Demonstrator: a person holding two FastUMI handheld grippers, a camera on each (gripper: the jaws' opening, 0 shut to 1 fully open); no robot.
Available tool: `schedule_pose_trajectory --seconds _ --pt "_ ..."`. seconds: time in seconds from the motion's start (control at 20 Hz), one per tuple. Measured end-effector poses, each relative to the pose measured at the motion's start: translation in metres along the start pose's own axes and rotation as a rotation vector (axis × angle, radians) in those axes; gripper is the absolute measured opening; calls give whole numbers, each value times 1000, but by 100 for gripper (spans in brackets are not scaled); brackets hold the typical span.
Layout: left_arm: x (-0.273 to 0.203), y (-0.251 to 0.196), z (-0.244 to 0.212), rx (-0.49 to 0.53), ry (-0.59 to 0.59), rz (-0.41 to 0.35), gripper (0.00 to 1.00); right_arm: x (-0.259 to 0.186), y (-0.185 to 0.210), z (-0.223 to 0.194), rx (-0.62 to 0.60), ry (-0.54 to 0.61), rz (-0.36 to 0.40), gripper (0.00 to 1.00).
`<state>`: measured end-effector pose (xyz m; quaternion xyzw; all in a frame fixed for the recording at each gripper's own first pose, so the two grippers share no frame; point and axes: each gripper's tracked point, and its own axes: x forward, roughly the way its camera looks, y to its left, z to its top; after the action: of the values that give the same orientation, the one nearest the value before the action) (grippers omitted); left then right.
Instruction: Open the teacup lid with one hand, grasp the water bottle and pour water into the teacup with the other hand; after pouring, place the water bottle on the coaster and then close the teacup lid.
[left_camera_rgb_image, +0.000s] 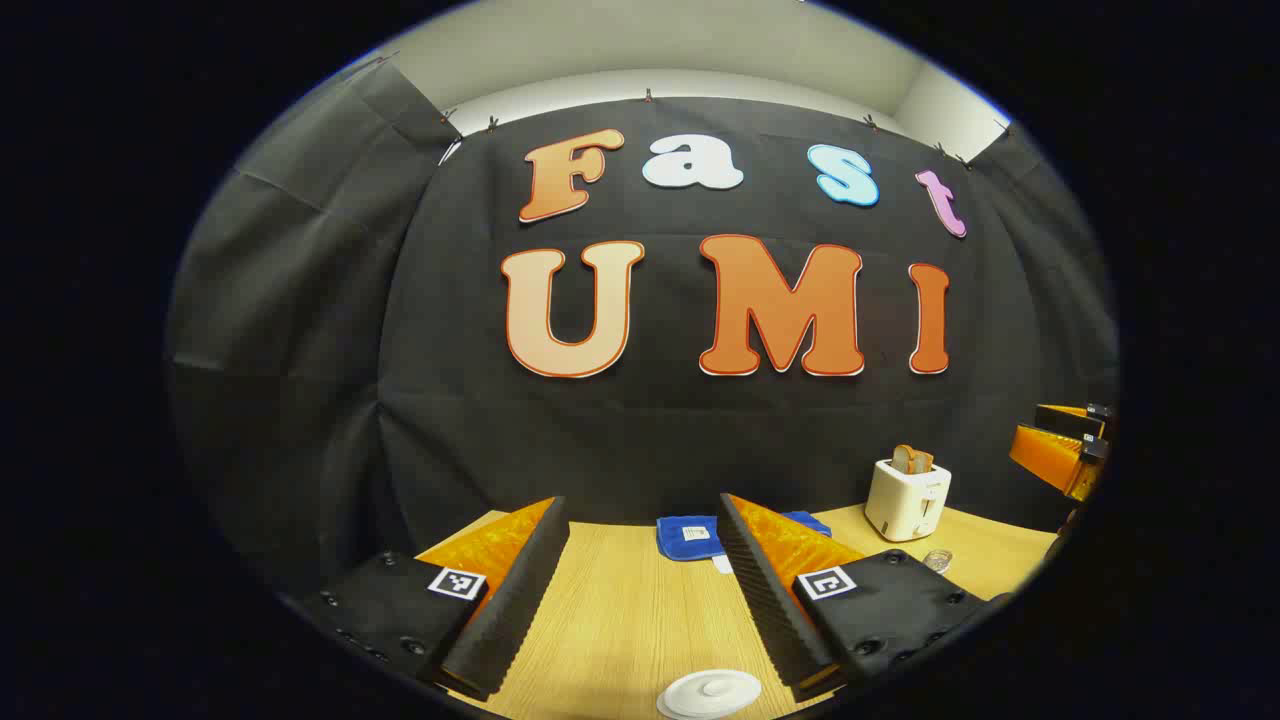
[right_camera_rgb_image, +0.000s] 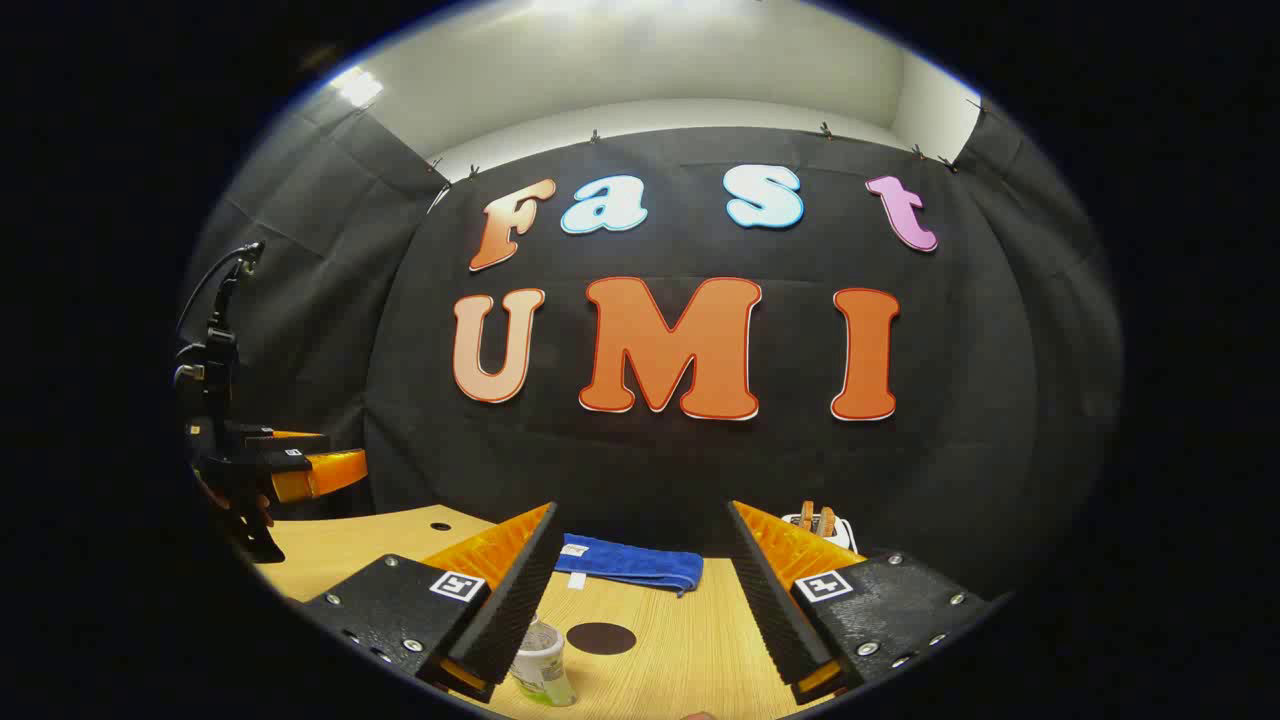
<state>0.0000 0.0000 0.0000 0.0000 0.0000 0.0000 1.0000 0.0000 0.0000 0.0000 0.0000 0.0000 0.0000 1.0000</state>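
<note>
The teacup's white lid (left_camera_rgb_image: 710, 692) lies at the bottom of the left gripper view, below and between my left gripper's fingers; the cup under it is hidden. My left gripper (left_camera_rgb_image: 640, 506) is open and holds nothing. In the right gripper view a small clear water bottle (right_camera_rgb_image: 540, 666) with a pale label stands on the wooden table (right_camera_rgb_image: 690, 640), just beside the left finger of my open right gripper (right_camera_rgb_image: 641, 510). A dark round coaster (right_camera_rgb_image: 601, 638) lies flat to the bottle's right. Each gripper also appears off to the side in the other's view, the right gripper (left_camera_rgb_image: 1062, 452) and the left gripper (right_camera_rgb_image: 300, 468).
A folded blue cloth (left_camera_rgb_image: 690, 537) (right_camera_rgb_image: 630, 563) lies at the table's back edge against the black wall. A white toaster (left_camera_rgb_image: 907, 497) (right_camera_rgb_image: 825, 522) with bread in it stands at the back right. A small clear object (left_camera_rgb_image: 937, 560) sits in front of the toaster.
</note>
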Motion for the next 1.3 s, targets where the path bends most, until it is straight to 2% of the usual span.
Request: schedule_pose_trajectory --seconds 0.4,1.0,1.3 --pt "-1 1 4 10 -7 8 97 5 -1 12 -19 -15 -17 97" --pt "-4 -7 17 -1 -41 -1 97 2 21 26 -8 -41 25 97" --pt "-7 -8 -5 -26 -3 -16 97 -1 25 11 -31 -21 39 97"
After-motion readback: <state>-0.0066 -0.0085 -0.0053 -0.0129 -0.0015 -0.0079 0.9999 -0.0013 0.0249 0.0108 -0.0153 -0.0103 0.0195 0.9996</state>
